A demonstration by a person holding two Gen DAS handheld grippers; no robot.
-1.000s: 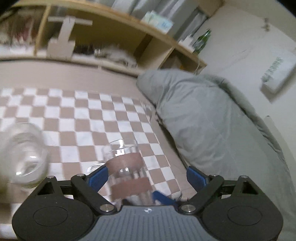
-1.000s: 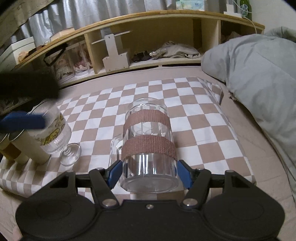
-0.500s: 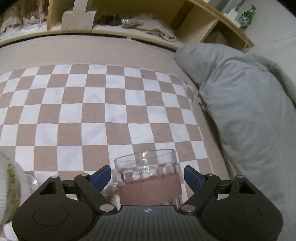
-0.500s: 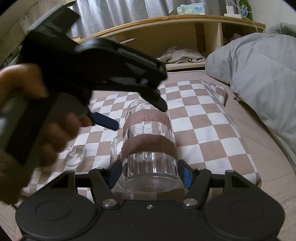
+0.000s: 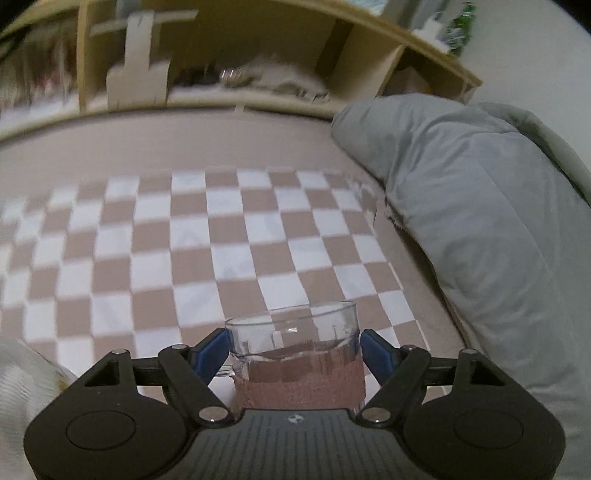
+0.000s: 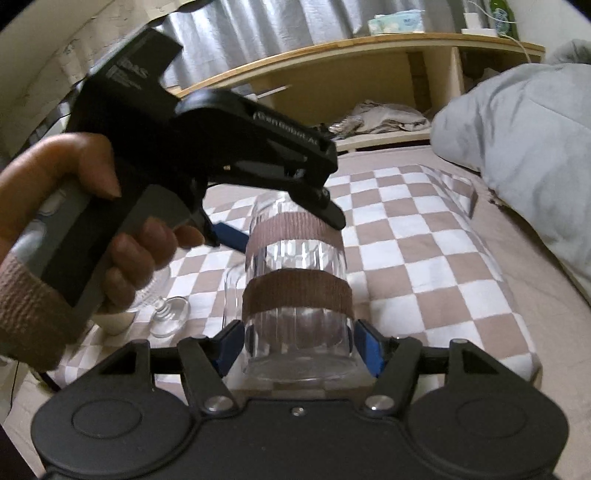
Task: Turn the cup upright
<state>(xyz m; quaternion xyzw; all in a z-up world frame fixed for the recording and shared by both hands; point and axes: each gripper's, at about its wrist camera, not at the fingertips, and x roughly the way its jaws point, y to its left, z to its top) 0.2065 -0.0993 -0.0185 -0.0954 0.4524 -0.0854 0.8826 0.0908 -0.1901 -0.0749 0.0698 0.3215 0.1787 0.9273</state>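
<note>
Nearest in the right wrist view, the right tool (image 6: 298, 349) has its blue pads (image 6: 369, 352) set against both sides of a clear ribbed glass cup (image 6: 295, 291). The cup lies on its side, its near end between the pads; which end that is cannot be told. Two brown fabric bands wrap it and a handle shows on its left.

Above the far end of the cup, a hand (image 6: 85, 229) with a tan wrap at the wrist holds the left tool (image 6: 284, 225), which reaches down over the far band. In the left wrist view that tool (image 5: 294, 349) has its blue pads (image 5: 212, 352) pressed against the cup (image 5: 295, 354) on both sides, clamped on the banded part near the round glass edge.

The cup rests on a brown and white checkered cloth (image 6: 424, 258) spread over a bed. Left of the cup, partly behind the hand, a stemmed glass (image 6: 166, 310) shows its round foot.

Farther right, a grey duvet (image 6: 524, 147) is heaped beside the cloth. Behind everything runs a low wooden shelf (image 6: 369, 70) holding crumpled fabric, with a tissue box (image 6: 397, 20) and a green bottle (image 6: 498, 14) on top.
</note>
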